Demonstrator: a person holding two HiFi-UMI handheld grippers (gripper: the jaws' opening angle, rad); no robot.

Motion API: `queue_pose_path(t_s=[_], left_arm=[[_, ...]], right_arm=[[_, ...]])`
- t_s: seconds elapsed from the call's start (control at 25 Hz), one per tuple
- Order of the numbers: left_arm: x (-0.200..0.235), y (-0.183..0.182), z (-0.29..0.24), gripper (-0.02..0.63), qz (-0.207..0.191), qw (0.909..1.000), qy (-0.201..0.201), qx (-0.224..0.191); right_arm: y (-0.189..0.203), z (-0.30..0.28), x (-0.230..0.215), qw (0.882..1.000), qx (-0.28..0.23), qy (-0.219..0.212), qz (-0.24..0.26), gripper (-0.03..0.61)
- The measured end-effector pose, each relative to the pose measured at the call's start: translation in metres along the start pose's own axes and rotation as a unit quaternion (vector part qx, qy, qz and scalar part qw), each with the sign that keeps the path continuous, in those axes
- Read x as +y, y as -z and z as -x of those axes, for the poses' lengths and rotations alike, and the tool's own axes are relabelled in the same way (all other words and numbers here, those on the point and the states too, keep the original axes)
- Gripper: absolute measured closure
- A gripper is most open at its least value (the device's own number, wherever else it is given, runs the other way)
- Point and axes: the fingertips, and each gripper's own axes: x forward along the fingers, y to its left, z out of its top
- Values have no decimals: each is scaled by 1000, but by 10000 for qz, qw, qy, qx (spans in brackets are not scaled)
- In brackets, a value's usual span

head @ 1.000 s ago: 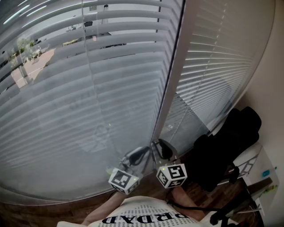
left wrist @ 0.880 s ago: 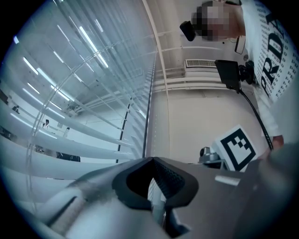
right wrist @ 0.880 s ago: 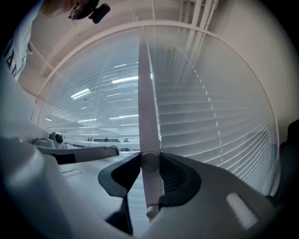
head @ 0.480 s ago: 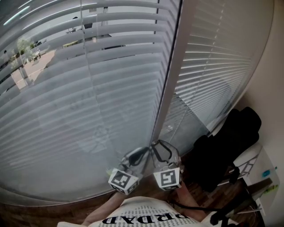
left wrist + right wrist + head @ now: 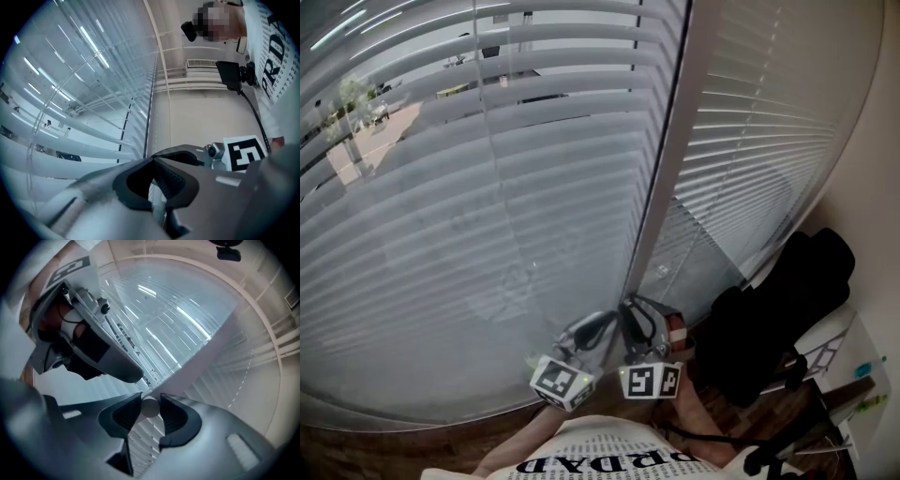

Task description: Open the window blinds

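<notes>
The window blinds (image 5: 487,187) fill the far left. Their slats look no more open than a second ago, and the street shows only between the upper ones. A dark chair (image 5: 778,309) stands to the right on a wood floor (image 5: 356,450). My right gripper (image 5: 633,309) has rolled; its jaws, just closing slightly, clench the wand (image 5: 150,407). Just left of it, my left gripper (image 5: 605,321) stays pinched, tips together.

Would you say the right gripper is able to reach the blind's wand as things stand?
Probably yes: the right gripper already has the pale round wand between its jaws, which have just been closing and seem to press it; nothing blocks it.
</notes>
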Motion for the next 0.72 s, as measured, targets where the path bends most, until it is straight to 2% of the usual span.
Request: queue_pose_path(t_s=[0.12, 0.24, 0.32, 0.56, 0.72], left_arm=[[0, -1, 0, 621, 1, 10000, 14, 6], [0, -5, 0, 621, 127, 9999, -55, -76], [0, -3, 0, 621, 71, 10000, -44, -40], [0, -1, 1, 621, -20, 10000, -1, 2], [1, 1, 1, 621, 5, 10000, -8, 13]], right_arm=[[0, 0, 0, 10000, -14, 32, -91, 443], [0, 0, -2, 9990, 55, 73, -440, 443], [1, 0, -3, 9972, 64, 78, -742, 443], [1, 0, -8, 9843, 31, 27, -1762, 443], [4, 1, -11, 9757, -26, 66, -2191, 443]])
